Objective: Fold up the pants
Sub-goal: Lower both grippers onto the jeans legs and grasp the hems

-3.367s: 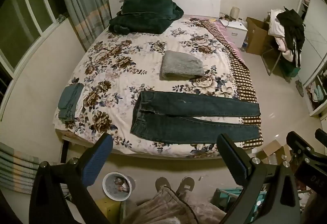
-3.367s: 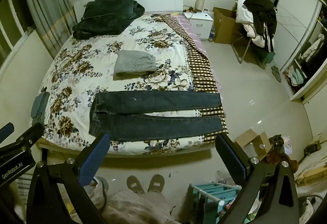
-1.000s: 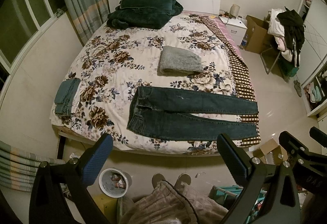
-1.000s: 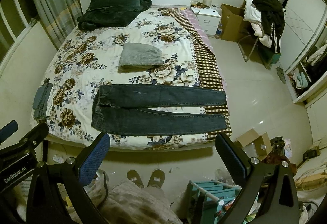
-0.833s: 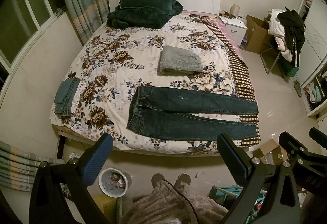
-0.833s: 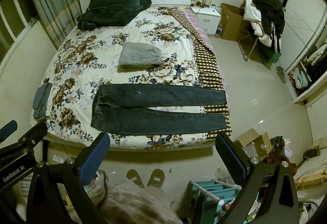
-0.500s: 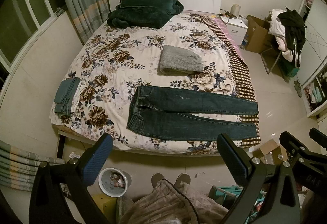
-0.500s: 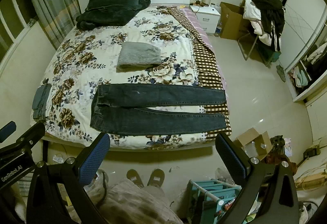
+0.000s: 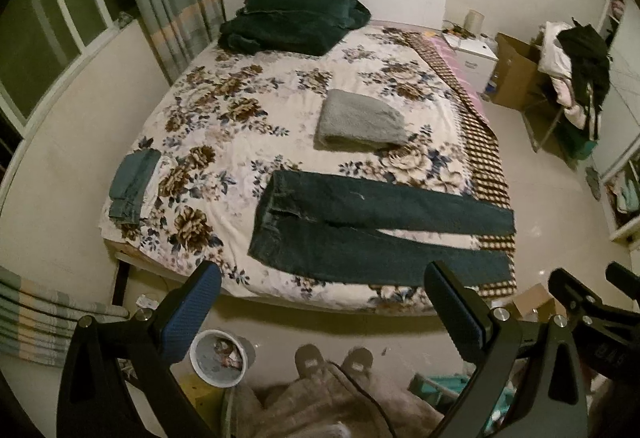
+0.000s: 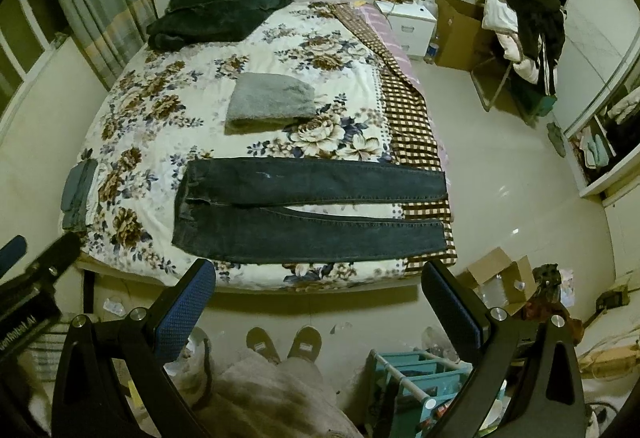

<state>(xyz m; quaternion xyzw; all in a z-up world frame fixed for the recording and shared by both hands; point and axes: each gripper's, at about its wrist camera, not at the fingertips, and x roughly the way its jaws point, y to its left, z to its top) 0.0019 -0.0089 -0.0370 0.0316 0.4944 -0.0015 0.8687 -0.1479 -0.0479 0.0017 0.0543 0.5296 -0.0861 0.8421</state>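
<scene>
Jeans (image 10: 308,214) lie flat across the bed's (image 10: 168,142) near edge, waist left. Denim looks heavy, limp, not slippery; I'd pinch waistband and hems. Both grippers (image 9: 320,302) (image 10: 318,298) hang wide-jawed, empty, well short.

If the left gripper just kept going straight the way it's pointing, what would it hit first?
Probably the jeans lying flat near the foot of the bed. The open left gripper hangs well above and short of them, nothing between, though fisheye depth is uncertain.

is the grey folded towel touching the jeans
Apart. The right wrist view shows a strip of flowered bedspread between the grey towel and the jeans.
</scene>
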